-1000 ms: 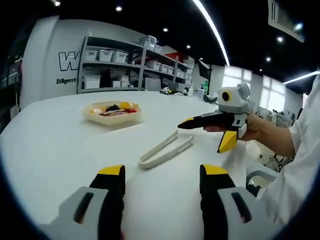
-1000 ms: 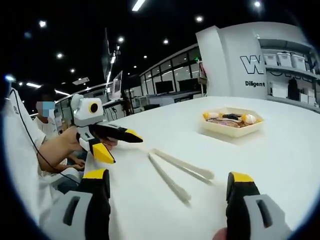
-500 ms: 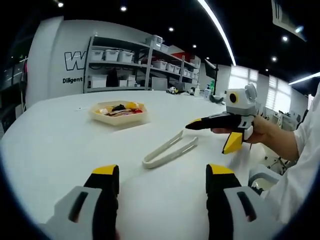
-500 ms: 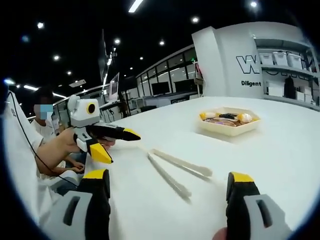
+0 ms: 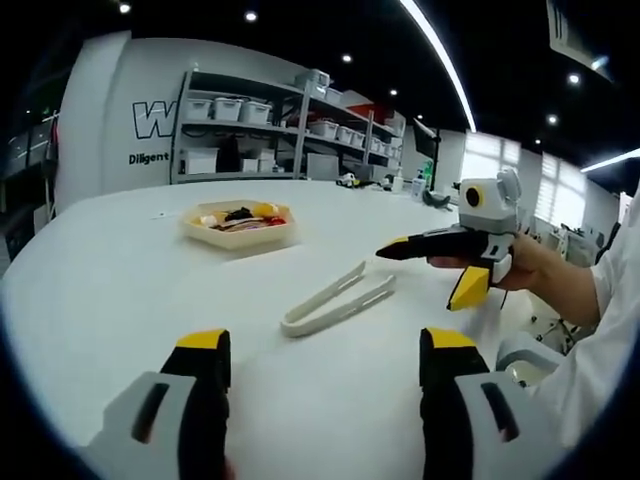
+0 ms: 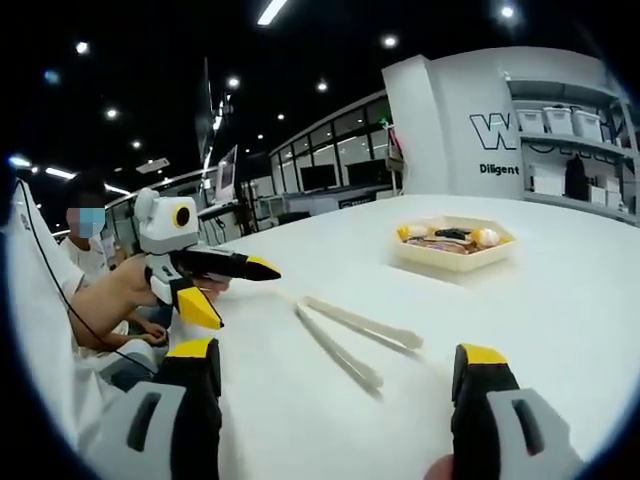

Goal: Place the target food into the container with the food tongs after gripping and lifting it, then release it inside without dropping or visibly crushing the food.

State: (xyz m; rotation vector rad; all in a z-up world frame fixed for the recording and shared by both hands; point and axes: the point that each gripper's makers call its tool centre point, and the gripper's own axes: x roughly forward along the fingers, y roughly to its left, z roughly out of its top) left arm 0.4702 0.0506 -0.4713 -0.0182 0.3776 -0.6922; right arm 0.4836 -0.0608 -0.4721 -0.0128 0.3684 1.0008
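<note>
White food tongs (image 5: 335, 300) lie on the white table (image 5: 110, 300), their two arms spread in a narrow V. Beyond them stands a shallow cream hexagonal container (image 5: 238, 223) holding mixed food pieces. My left gripper (image 5: 325, 345) is open, low over the table, short of the tongs. My right gripper (image 5: 425, 275), held in a hand, hovers open to the right of the tongs. In the right gripper view, the tongs (image 6: 350, 335) lie just ahead of my open right gripper (image 6: 338, 352), the container (image 6: 452, 243) sits farther back, and my left gripper (image 6: 235, 292) stands open on the left.
Metal shelves (image 5: 270, 130) with white bins line the far wall. A seated person (image 6: 85, 260) is behind the table's curved edge on the left of the right gripper view. A white sleeve (image 5: 600, 330) borders the left gripper view's right side.
Both views have shifted slightly with the hands. The tongs and the container lie where they were, and both grippers stay open and apart from the tongs.
</note>
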